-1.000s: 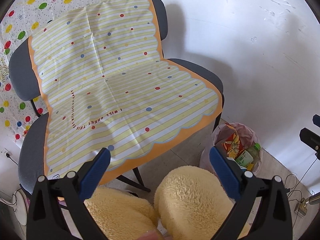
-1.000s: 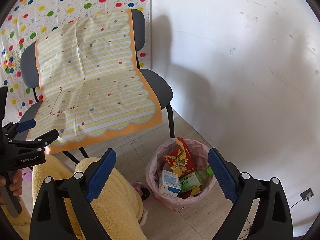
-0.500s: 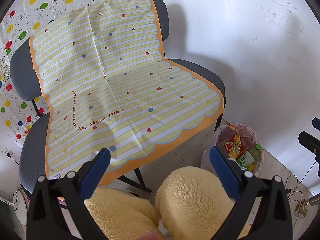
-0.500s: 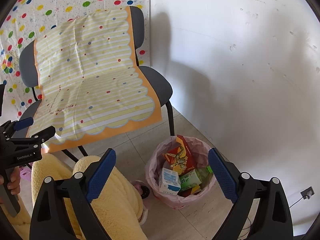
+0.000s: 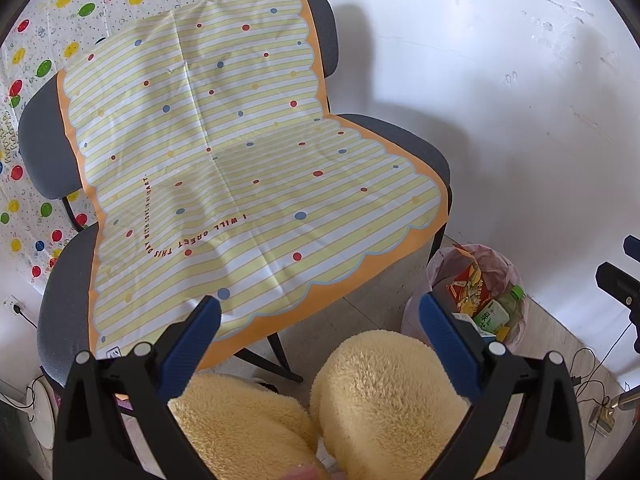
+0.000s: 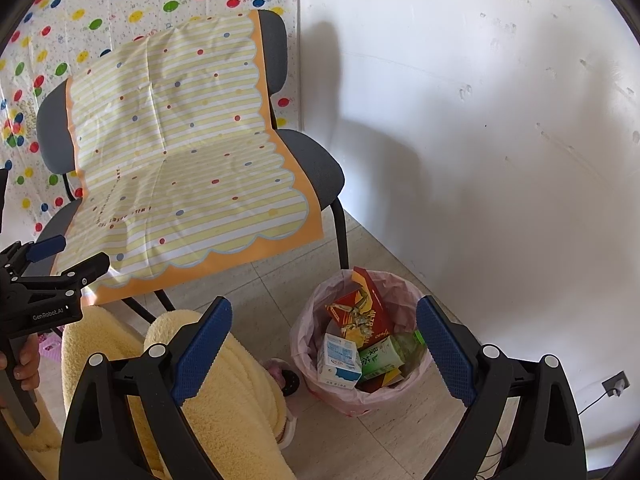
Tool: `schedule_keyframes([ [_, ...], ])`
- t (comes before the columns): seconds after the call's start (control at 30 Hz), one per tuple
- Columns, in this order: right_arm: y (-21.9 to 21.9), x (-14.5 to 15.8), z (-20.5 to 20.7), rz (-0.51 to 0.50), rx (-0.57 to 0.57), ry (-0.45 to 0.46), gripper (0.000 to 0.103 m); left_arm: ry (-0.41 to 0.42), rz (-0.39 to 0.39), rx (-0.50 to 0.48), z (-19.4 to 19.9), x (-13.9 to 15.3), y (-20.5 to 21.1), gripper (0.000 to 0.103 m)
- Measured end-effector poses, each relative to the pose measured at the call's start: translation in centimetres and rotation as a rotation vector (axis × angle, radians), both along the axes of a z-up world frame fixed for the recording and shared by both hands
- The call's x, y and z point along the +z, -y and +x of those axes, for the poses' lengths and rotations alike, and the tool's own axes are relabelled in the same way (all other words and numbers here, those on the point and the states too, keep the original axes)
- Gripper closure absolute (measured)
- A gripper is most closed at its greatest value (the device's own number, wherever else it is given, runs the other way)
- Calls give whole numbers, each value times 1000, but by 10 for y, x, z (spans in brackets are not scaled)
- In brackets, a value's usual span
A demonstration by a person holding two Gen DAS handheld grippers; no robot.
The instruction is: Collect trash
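Note:
A small bin with a pink liner [image 6: 308,348] [image 5: 516,276] stands on the floor by the white wall. Inside it lie a red carton [image 6: 360,312], a white and blue milk carton [image 6: 338,362] and a green tea bottle [image 6: 382,356]. My right gripper [image 6: 324,308] hovers above the bin, open with nothing between its fingers. My left gripper [image 5: 320,312] is open too, held over the person's knees in front of a grey chair [image 5: 404,144]. A yellow striped dotted sheet [image 5: 224,160] covers the chair's back and seat. The left gripper [image 6: 68,256] also shows at the left edge of the right wrist view.
The person's fluffy yellow trousers [image 5: 372,392] [image 6: 224,396] fill the bottom of both views. A balloon-print cloth [image 6: 100,4] hangs behind the chair. Tiled floor [image 6: 280,284] lies between chair and bin. A wall socket [image 6: 616,384] and cables [image 5: 588,364] sit low on the right.
Both grippers have drifted only slightly; the chair and bin sit a little differently in view. Both stay open and nothing was picked up or let go.

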State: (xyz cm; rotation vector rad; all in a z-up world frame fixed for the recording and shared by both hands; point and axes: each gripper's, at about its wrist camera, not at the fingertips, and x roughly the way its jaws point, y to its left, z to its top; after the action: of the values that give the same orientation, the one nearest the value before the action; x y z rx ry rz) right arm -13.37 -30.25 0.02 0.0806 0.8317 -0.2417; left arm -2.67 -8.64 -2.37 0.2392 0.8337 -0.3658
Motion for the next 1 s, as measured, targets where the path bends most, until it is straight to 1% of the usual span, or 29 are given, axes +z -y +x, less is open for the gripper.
schedule_keyframes([
  [1.0, 2, -4, 1, 4, -8, -7, 11, 7, 13, 4, -2, -2, -1, 7],
])
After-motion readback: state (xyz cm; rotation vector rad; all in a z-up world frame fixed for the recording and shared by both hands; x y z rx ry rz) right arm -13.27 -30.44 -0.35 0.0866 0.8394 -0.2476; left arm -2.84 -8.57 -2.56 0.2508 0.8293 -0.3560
